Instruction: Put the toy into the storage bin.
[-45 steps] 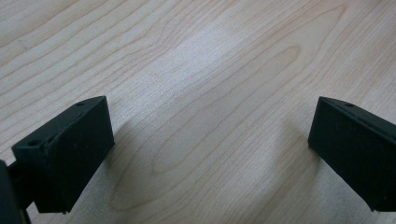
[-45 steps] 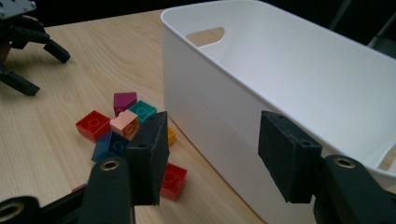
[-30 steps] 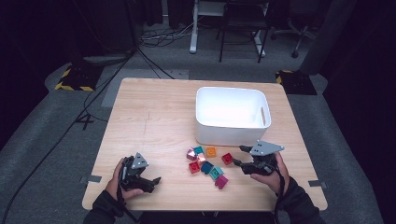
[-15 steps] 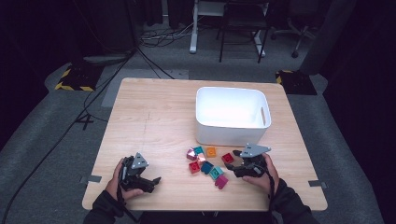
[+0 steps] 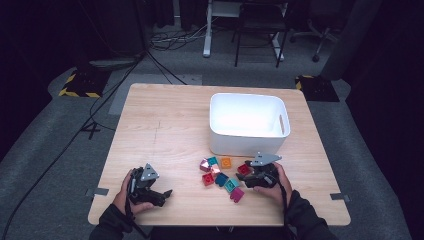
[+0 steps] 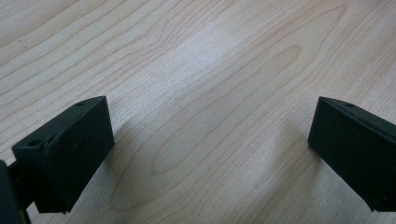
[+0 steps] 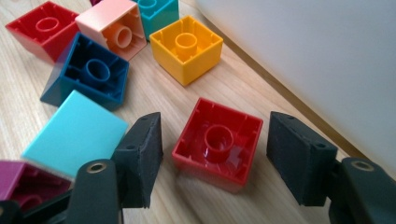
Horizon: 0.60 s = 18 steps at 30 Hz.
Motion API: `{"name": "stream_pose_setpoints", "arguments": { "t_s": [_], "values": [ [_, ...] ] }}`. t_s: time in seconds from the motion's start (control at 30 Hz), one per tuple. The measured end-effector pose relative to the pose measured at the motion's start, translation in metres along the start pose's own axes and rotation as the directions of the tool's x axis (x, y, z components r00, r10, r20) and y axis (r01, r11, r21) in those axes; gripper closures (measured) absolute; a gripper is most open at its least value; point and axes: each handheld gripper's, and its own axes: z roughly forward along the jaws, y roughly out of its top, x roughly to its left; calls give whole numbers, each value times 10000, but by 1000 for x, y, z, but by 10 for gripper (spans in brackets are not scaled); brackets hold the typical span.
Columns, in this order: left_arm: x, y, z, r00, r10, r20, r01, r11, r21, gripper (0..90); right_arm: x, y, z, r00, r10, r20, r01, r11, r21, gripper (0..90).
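The right tool [image 7: 215, 154] sits low over the table [image 5: 165, 130], its jaws set apart on either side of a red block [image 7: 218, 142] that lies hollow side up on the wood. The jaws have just been closing a little, yet a gap shows between each pad and the block, so nothing is clamped. This red block rests just beside the white bin [image 5: 248, 122], at the near right edge of a loose cluster: a yellow block [image 7: 186, 48], a dark blue block [image 7: 91, 72], a pink block [image 7: 114, 25], a light blue block [image 7: 74, 133] and a second red block [image 7: 42, 28]. From the high view the right tool [image 5: 245, 176] seems to touch none of them, though that picture is small. The left tool [image 6: 210, 154] hovers well apart over bare wood near the table's front left corner, jaws wide and empty.
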Motion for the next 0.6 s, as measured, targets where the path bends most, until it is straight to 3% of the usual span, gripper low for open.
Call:
{"name": "stream_pose_setpoints", "arguments": {
  "t_s": [0.1,0.23,0.6],
  "values": [
    [0,0,0,10000,5,9,-5,10000,-7,4,-2,1,1,10000,83,-35,-83,10000,18,392],
    [0,0,0,10000,47,-38,-47,10000,-14,4,-3,0,1,9997,238,-112,-238,9997,-57,499],
    [0,0,0,10000,50,-42,-51,10000,-18,4,-5,-6,-10,9999,163,-44,-163,9998,-77,526]
  ]
}}
